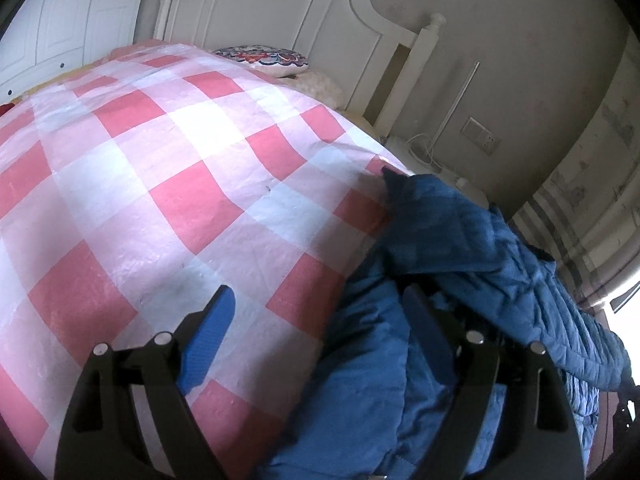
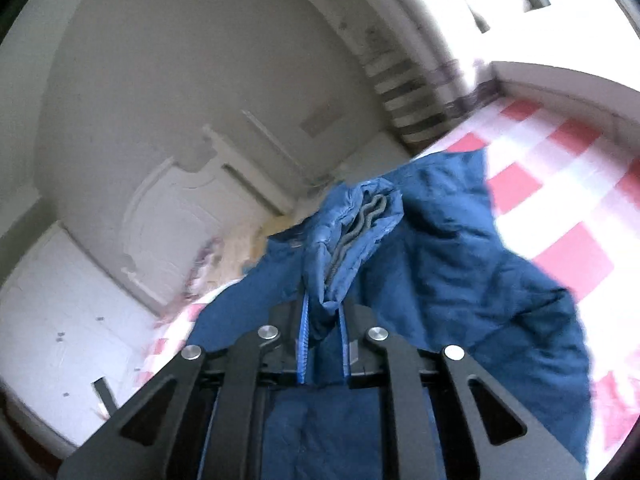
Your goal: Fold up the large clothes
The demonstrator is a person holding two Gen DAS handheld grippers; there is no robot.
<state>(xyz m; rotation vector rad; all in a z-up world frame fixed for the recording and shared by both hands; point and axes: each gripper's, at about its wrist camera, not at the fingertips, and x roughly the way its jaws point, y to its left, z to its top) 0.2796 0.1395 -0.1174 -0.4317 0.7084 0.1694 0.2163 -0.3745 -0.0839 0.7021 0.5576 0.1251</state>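
Observation:
A blue quilted jacket [image 1: 460, 232] lies bunched at the right edge of a bed with a pink and white checked cover [image 1: 160, 184]. My left gripper [image 1: 320, 306] hovers over the jacket's left edge with its jaws wide apart; the left pad [image 1: 212, 332] is above the cover and the right finger [image 1: 424, 320] above the blue fabric, gripping nothing. In the right wrist view my right gripper [image 2: 324, 316] is shut on a fold of the jacket [image 2: 460, 260] beside its grey zipper [image 2: 360, 220], and the cloth hangs from it over the cover [image 2: 560, 184].
A white headboard [image 1: 280, 12] and a patterned pillow [image 1: 264, 58] stand at the far end of the bed. White wardrobe doors [image 1: 72, 20] are at the upper left. A wall socket [image 1: 480, 134] with cables sits beyond the bed's right side. A bright window is at the far right.

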